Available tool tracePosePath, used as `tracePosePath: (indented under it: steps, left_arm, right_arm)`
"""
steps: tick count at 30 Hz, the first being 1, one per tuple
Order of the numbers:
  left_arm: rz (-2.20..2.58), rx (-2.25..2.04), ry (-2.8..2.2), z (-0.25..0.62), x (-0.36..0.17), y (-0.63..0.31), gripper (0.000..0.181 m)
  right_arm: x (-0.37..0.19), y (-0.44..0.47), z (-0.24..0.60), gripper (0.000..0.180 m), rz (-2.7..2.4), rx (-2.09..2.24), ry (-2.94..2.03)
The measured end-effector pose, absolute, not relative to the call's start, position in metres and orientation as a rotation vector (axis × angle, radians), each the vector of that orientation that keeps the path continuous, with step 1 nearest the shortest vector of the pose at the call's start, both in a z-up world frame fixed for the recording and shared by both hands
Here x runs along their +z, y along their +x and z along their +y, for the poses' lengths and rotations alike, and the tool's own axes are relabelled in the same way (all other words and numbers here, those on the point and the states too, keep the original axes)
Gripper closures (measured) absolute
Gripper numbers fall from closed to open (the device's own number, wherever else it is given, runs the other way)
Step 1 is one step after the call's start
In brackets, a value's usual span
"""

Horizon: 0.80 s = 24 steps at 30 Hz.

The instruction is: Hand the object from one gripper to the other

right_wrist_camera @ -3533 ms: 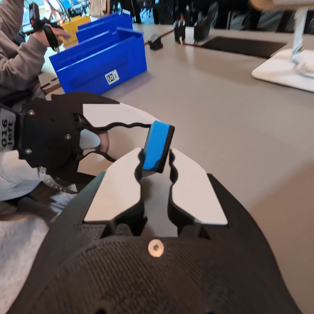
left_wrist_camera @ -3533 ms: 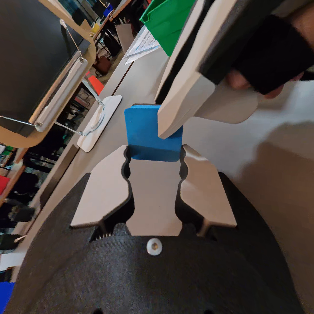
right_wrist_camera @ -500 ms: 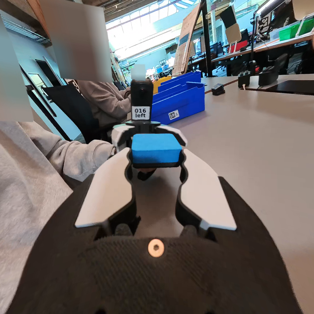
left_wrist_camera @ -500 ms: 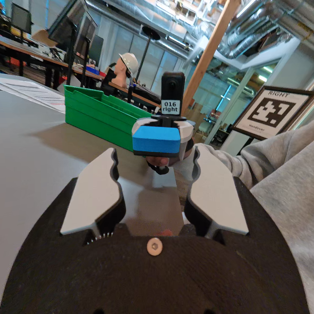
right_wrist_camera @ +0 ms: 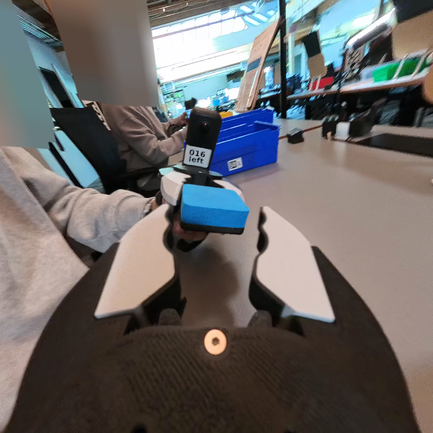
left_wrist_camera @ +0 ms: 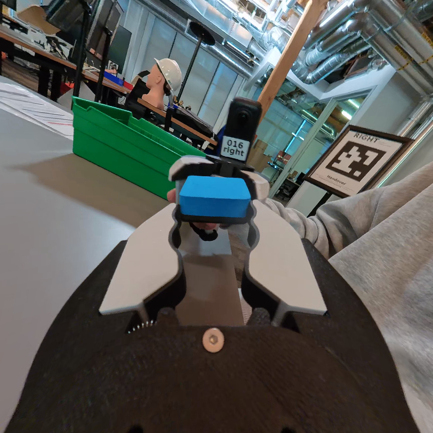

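A: What does the left hand-held gripper [left_wrist_camera: 214,216] hold?
B: Its two tips press the sides of the blue foam block [left_wrist_camera: 214,199], which has a black base. The block sits at 12 o'clock in the left wrist view, raised above the grey desk [left_wrist_camera: 46,222].

A: And the right hand-held gripper [right_wrist_camera: 214,222]?
B: It stands wide; in its own view the block lies between its tips, nearer the 11 o'clock finger, with a clear gap on the other side.

A: Farther off?
B: In the left wrist view a green bin [left_wrist_camera: 121,145] rests on the desk at 10 o'clock, and a framed marker sign [left_wrist_camera: 356,164] stands at 2 o'clock. In the right wrist view a blue bin [right_wrist_camera: 248,143] sits at 12 o'clock, a seated person in a grey sleeve [right_wrist_camera: 140,138] beside it.
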<state>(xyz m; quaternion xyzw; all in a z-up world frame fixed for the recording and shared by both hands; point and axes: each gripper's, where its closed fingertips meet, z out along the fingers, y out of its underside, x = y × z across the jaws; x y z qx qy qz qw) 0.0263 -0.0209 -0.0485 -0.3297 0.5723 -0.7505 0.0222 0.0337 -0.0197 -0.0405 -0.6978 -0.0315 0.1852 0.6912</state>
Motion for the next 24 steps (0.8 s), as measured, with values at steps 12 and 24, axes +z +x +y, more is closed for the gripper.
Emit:
tracePosePath:
  steps: [12,24]
  left_arm:
    - [1.686,-2.859,-1.471,-0.014,-0.052,0.025,0.124]
    - [1.815,-2.966,-1.646,-0.031,-0.065,0.017,0.124]
  right_arm:
    - [-0.038,0.034,-0.023,0.104,-0.364,-0.056,-1.548]
    - [-0.055,0.015,-0.024,0.157,-0.524,-0.041,-1.639]
